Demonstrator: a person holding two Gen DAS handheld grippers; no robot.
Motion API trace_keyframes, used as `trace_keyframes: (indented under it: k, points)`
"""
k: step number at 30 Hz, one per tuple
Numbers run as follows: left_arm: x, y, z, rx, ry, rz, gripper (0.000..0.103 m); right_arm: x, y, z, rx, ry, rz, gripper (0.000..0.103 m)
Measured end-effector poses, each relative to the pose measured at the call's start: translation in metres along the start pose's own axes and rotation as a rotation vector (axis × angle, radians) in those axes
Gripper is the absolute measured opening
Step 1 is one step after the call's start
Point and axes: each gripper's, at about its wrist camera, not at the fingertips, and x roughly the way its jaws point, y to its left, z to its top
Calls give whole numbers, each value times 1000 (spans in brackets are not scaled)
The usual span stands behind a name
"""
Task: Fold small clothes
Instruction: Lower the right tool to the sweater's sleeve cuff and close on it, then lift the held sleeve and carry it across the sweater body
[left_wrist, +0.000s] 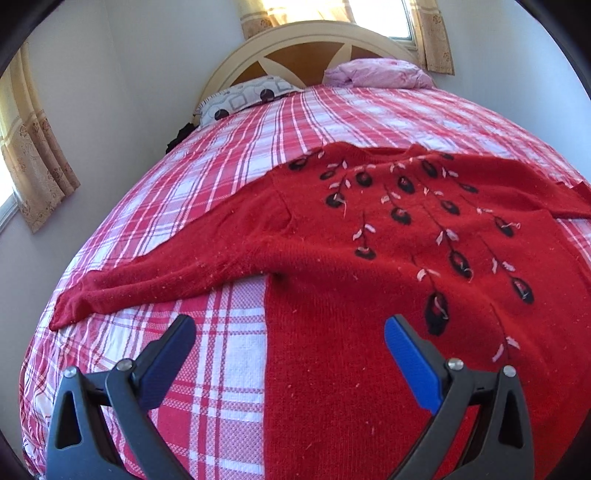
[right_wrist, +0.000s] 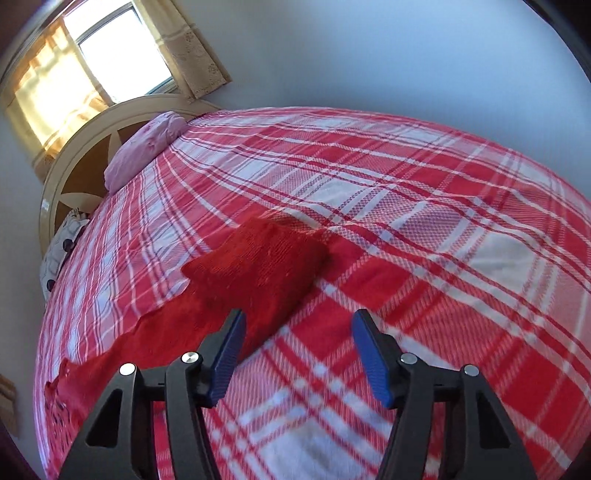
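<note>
A red knit sweater (left_wrist: 369, 266) with black and white flower embroidery lies spread flat on the plaid bed. Its left sleeve (left_wrist: 155, 273) stretches out to the left. My left gripper (left_wrist: 290, 332) is open and empty, just above the sweater's lower left edge. In the right wrist view the sweater's other sleeve (right_wrist: 255, 266) lies on the bed with its cuff end ahead and left of my right gripper (right_wrist: 297, 328), which is open and empty above the bedcover.
The bed has a red and white plaid cover (left_wrist: 221, 369). A patterned pillow (left_wrist: 243, 96) and a pink pillow (left_wrist: 376, 74) lie at the arched headboard (left_wrist: 314, 40). Walls and curtained windows (right_wrist: 110, 62) surround the bed.
</note>
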Motion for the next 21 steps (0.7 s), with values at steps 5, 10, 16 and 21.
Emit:
trace_keyframes:
  k: [5,10,16,21]
  points:
    - [19,-2,-8,2,59,20,103,23,1,17,8,24,23,44]
    - [22,-7,-9,6,67,23,103,33,4,20,15,51,44,10]
    - [20,-8,-11,14,52,16,103,-1,37,11,-53,-18,80,6]
    - [17,-8,-13,16,41,-31,103,-49,108,-9,-208,-73,158,6]
